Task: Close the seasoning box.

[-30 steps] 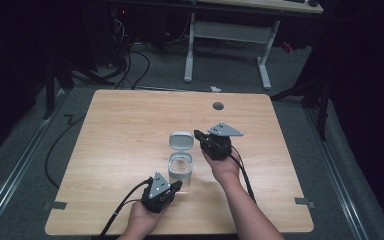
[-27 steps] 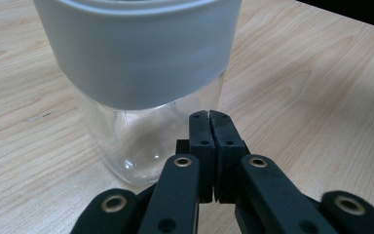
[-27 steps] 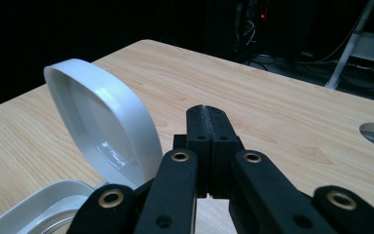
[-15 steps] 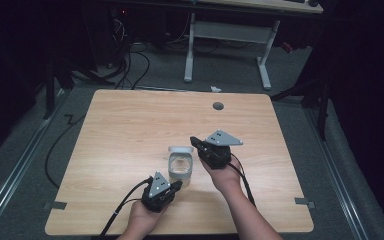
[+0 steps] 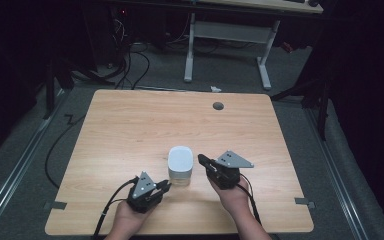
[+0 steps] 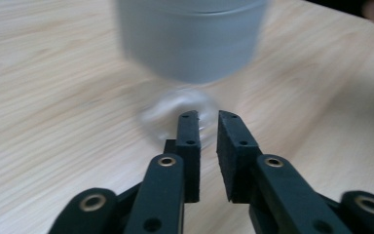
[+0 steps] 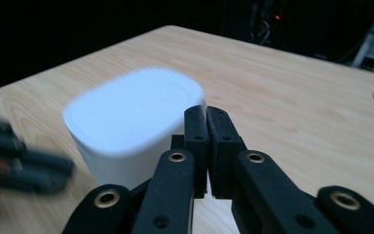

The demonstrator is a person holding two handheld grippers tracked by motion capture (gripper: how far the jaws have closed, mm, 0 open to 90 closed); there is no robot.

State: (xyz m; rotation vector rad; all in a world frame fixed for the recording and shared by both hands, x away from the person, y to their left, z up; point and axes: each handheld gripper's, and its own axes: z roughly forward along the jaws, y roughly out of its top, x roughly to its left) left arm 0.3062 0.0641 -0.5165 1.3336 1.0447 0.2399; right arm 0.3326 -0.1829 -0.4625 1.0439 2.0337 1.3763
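Observation:
A small clear container [image 5: 180, 176] with a white lid [image 5: 180, 158] on top stands near the table's front middle. My left gripper [image 5: 166, 186] sits just left of and in front of it, apart from it; in the left gripper view [image 6: 208, 117] its jaws have just been opening and stand slightly apart with nothing between them, the blurred container [image 6: 190, 44] close ahead. My right gripper [image 5: 201, 160] is just right of the lid; in the right gripper view [image 7: 205, 111] its jaws have just been opening by a sliver, stand all but together and are empty, beside the lid [image 7: 131, 109].
The wooden table [image 5: 130, 130] has a round cable hole [image 5: 218, 106] at the back right. Beyond it stands another desk's white frame [image 5: 190, 50], with cables on the dark floor. My left gripper shows blurred [image 7: 19, 165] in the right gripper view.
The right gripper brought the white lid down onto the clear container, let it go and pulled back right. The left gripper drew back from the container toward the front left.

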